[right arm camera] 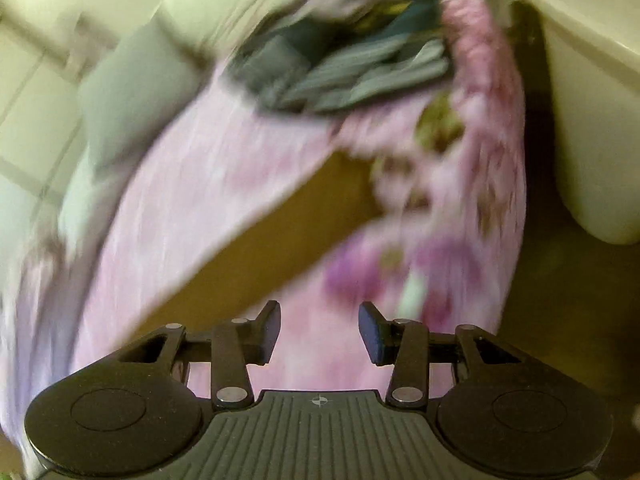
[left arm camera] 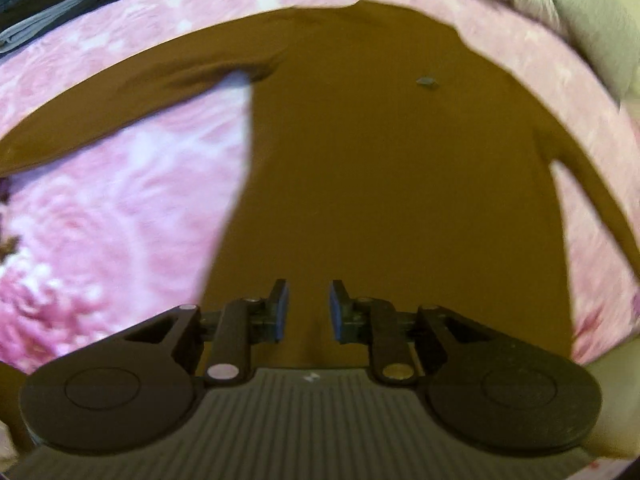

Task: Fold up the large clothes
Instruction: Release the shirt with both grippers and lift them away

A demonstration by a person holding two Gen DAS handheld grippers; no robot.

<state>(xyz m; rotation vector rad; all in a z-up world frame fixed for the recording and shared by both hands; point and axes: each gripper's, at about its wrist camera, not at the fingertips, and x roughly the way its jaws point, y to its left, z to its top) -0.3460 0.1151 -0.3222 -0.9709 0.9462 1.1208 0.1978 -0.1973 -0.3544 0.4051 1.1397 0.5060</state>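
Both grippers empty | left gripper (left arm camera: 308,310) over shirt (left arm camera: 380,180) | right gripper (right arm camera: 319,332) over bedspread (right arm camera: 192,208)

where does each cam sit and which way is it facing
Left wrist: sits on the left claw, looking along the spread-out brown shirt on the pink bedspread; own open fingers show.
Right wrist: sits on the right claw, facing a folded clothes pile; motion-blurred.
Shared: shirt, bedspread.

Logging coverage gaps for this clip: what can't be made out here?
- Brown long-sleeved shirt: hem hidden behind the left gripper, left wrist view.
- Small grey chest mark: too small to identify.
- Grey-green pile of clothes: motion-blurred, right wrist view.
- Right gripper: open over the pink floral bedspread.
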